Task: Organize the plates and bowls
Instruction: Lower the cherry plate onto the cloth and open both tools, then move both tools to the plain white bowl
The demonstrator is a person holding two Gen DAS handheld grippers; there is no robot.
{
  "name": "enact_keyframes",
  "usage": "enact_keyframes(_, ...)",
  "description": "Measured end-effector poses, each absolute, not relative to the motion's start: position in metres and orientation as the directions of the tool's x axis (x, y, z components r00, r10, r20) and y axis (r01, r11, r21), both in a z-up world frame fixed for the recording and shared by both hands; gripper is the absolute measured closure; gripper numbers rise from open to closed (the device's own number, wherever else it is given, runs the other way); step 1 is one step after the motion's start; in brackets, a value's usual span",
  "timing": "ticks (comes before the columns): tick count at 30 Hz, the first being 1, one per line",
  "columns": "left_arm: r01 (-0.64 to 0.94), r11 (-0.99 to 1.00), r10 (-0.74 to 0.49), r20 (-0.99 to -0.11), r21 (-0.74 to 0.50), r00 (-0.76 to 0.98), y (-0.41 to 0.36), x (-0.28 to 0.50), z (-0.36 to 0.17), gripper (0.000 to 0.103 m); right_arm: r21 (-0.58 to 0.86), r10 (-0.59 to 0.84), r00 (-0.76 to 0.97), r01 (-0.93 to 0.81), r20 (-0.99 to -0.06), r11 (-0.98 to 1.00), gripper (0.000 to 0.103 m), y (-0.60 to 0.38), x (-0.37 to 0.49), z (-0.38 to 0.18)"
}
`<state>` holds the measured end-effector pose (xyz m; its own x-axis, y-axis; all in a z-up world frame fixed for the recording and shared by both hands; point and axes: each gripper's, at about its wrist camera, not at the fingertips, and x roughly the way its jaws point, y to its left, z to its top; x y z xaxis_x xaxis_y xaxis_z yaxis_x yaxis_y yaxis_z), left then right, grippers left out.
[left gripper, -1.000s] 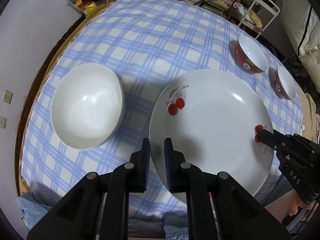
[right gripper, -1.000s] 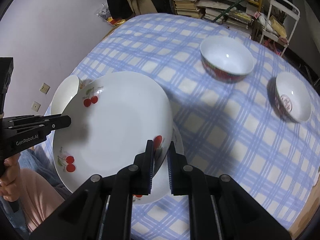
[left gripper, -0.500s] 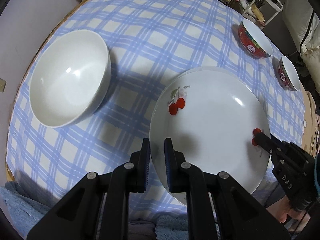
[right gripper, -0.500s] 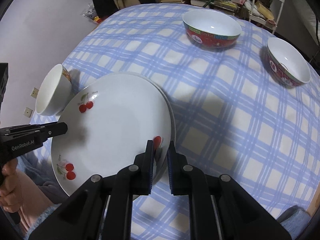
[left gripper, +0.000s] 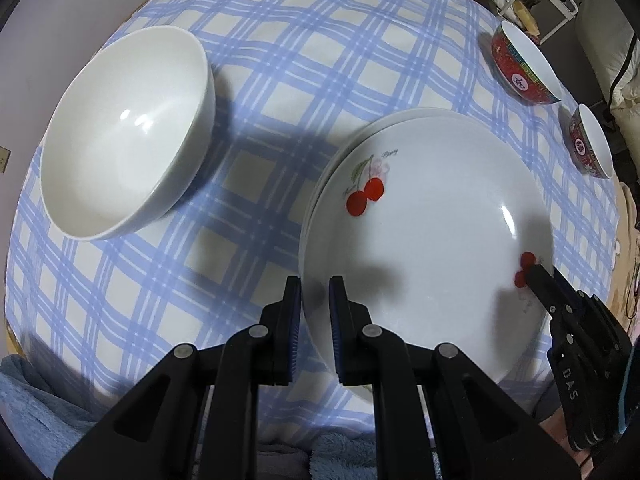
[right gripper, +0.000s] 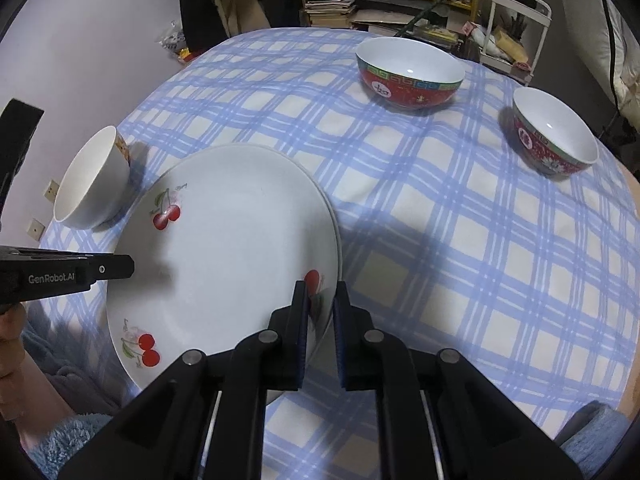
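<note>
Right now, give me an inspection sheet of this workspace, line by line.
Surface: round table under a blue checked tablecloth.
Job's things: cherry plate over a second plate, whose rim shows beneath; white bowl to its left; large red bowl and small red bowl on the far right side.
Clutter: nothing seen on the table.
Grippers: left gripper and right gripper each grip the cherry plate's rim on opposite sides.
Cables: a black cable hangs off the table at right.
Surroundings: stacked books, white rack, wall sockets.
</note>
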<state>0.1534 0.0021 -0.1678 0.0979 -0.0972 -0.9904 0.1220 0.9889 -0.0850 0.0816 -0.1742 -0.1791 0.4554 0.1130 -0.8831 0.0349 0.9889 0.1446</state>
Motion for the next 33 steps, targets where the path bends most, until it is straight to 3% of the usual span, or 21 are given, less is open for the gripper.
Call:
enact_keyframes(17,0.144,0.989,-0.049,-0.990,-0.029,0.135,-0.001,0.149,-0.164,0.088,0.153,0.116,0.446,0.049,-0.888,0.987,0.090,-0.175,0.078,-0.187)
enact_keyframes(29,0.191,0.977,0.024,-0.943,0.092,0.332,-0.008,0.124,-0.118,0.086,0.194,0.122,0.520,0.086,-0.845,0.977,0.089,-0.185,0.069,-0.162)
enact_keyframes(31,0.190,0.977,0.024,-0.934,0.098,0.357,-0.004,0.121,-0.108,0.085,0.197,0.122,0.528,0.087,-0.840,0.977,0.084,-0.185,0.069,-0.156)
enact_keyframes(33,0.183,0.977,0.029,-0.923,0.107,0.383,0.000,0.122,-0.095,0.085,0.205,0.131,0.541,0.079,-0.831,0.976,0.069,-0.184,0.069,-0.149)
